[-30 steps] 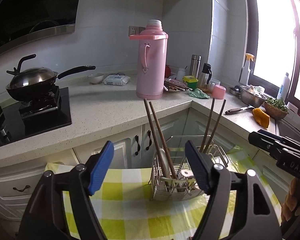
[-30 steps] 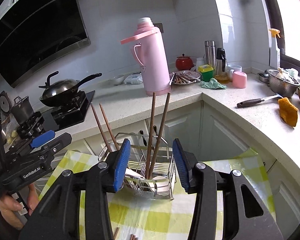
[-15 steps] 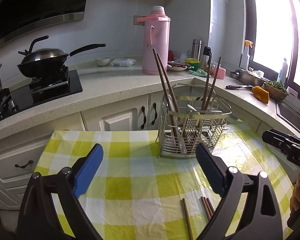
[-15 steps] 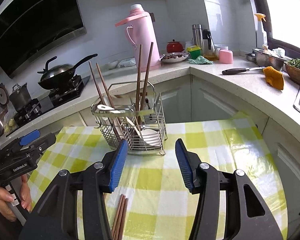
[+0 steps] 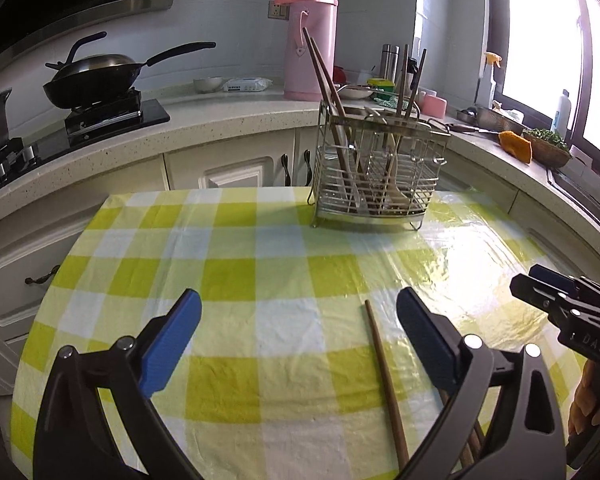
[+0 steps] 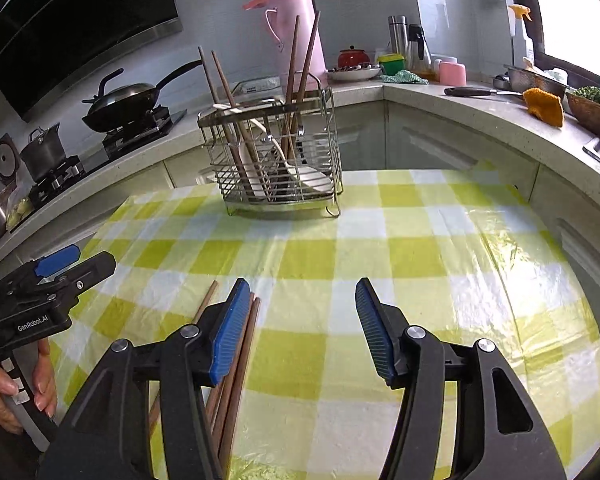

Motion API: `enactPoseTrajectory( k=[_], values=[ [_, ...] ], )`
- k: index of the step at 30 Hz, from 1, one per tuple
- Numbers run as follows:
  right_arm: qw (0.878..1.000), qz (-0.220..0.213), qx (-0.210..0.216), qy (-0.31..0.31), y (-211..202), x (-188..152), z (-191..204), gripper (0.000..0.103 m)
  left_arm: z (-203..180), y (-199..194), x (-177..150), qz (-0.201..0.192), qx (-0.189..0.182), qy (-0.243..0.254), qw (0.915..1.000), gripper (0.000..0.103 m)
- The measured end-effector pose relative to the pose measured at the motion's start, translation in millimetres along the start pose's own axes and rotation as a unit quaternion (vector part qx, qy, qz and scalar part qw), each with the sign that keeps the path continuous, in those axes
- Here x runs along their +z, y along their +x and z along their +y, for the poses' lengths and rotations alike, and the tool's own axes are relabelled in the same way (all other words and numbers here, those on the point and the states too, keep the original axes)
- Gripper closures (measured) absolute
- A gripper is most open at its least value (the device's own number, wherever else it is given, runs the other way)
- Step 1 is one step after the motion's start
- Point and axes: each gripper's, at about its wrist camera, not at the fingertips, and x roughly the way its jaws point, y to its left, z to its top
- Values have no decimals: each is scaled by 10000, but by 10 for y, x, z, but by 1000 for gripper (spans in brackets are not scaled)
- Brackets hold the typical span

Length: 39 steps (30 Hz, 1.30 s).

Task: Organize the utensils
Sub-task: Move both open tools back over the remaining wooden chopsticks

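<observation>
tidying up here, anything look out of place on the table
Yes: several loose chopsticks lie flat on the checked tablecloth near the camera, while the others stand upright in the wire utensil rack. Nothing looks spilled or damaged.

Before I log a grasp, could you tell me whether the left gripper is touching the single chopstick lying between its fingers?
Apart. In the left wrist view the left gripper is opening wide, and the chopstick lies on the tablecloth with checked cloth showing between it and both fingers.
</observation>
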Motion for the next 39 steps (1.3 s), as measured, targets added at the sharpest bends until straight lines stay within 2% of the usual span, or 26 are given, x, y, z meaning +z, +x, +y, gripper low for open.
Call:
enactPoseTrajectory(
  k=[6,13,28,34,39],
  values=[
    [9993,378,-58,-28,88,-282,65,50,32,7,-245,275,206,52,9994,8],
    [9981,600,-2,-110,184,-452,169,50,99,42,-448,432,114,-76,9990,8],
    [9947,938,-143,-383,359,-497,348,50,152,98,-540,601,132,-101,9981,8],
    [9933,980,-337,-520,387,-497,393,50,167,117,-559,648,99,-113,9978,8],
    [9924,1012,-390,-574,421,-484,417,54,145,125,-570,688,61,-69,9976,8]
  ],
)
